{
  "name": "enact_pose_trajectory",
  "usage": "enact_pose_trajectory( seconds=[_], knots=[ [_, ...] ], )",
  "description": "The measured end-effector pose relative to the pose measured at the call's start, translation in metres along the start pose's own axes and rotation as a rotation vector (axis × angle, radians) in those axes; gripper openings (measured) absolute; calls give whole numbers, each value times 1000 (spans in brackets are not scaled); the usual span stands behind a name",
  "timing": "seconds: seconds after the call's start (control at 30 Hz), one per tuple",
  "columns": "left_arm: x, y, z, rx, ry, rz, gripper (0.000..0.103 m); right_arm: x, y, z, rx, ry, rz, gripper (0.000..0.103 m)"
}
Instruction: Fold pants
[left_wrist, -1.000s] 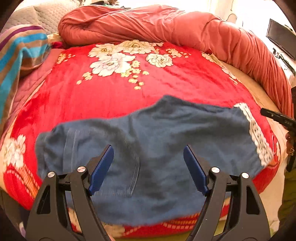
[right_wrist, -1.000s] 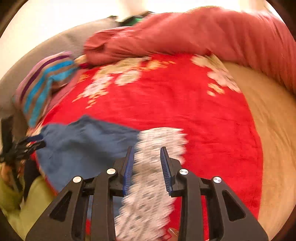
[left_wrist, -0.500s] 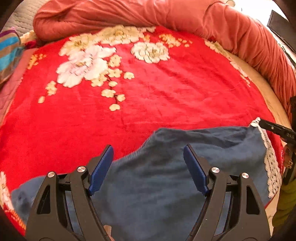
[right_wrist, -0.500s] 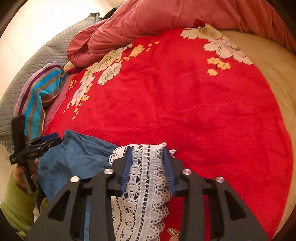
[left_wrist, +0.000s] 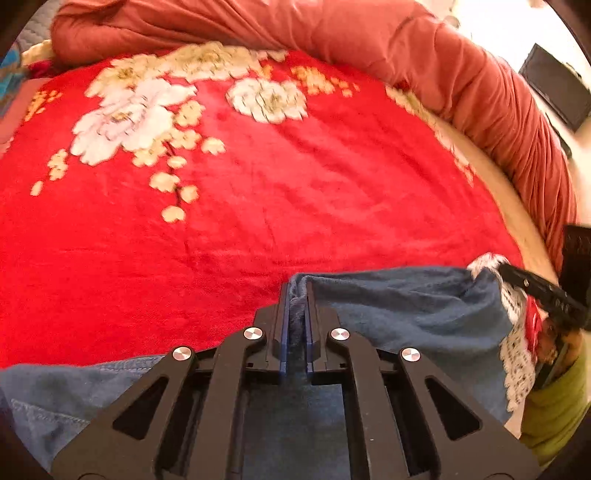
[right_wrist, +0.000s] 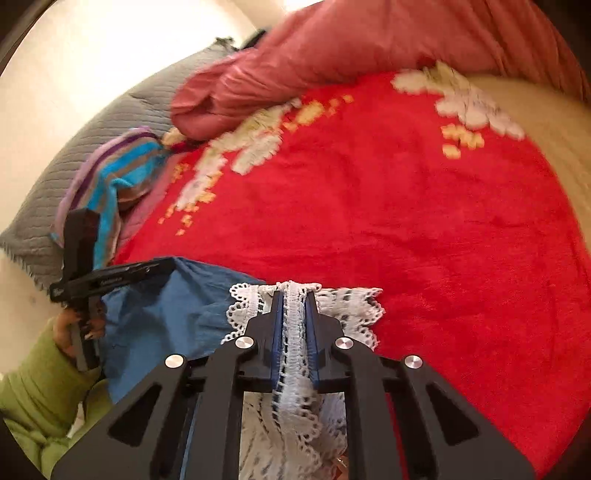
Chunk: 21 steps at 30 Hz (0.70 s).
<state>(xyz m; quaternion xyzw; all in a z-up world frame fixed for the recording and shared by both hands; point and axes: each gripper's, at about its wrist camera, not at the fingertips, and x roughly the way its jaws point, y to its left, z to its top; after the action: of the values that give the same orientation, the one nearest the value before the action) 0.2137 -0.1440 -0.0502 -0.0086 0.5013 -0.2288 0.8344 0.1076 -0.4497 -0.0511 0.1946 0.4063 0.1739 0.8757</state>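
Blue denim pants (left_wrist: 406, 306) with a white lace hem (right_wrist: 347, 306) lie at the near edge of a red flowered blanket (left_wrist: 258, 206). My left gripper (left_wrist: 296, 295) is shut on a pinched fold of the denim edge. My right gripper (right_wrist: 295, 299) is shut on the lace hem. Each gripper shows in the other's view: the right one (left_wrist: 532, 288) at the lace end, the left one (right_wrist: 110, 277) at the blue end.
A rolled salmon-pink quilt (left_wrist: 369, 40) runs along the far side of the bed. A striped cloth (right_wrist: 122, 177) and a grey quilted pillow (right_wrist: 74, 155) lie at the left. Bare beige mattress (right_wrist: 554, 122) shows at the right. A green sleeve (right_wrist: 33, 384) holds the left gripper.
My left gripper has closed on the denim edge; it was open half a second ago. My right gripper has tightened on the lace. Both moved forward over the blanket.
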Motion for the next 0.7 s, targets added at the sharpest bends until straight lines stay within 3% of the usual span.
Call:
enact_pose_trajectory(
  seconds=[0.13, 0.3, 0.4, 0.5, 0.53, 0.57, 0.7],
  knots=[
    [-4, -1, 7, -17, -34, 9, 1, -22, -5, 4, -3, -97, -45, 9],
    [16, -2, 2, 8, 10, 90, 4, 7, -9, -2, -30, 9, -144, 11],
    [20, 3, -2, 10, 2, 97, 8, 13, -9, -6, -48, 17, -182, 11],
    [13, 5, -2, 9, -18, 103, 19, 12, -7, -6, -58, 16, -210, 18],
    [10, 6, -2, 5, -25, 109, 28, 10, -7, -6, -59, 15, -221, 30],
    [6, 7, -2, -2, -30, 110, 31, 8, -7, -6, -63, 11, -259, 35],
    [-19, 12, -10, -7, -76, 123, 39, -9, -11, -7, -26, -12, -280, 38]
  ],
)
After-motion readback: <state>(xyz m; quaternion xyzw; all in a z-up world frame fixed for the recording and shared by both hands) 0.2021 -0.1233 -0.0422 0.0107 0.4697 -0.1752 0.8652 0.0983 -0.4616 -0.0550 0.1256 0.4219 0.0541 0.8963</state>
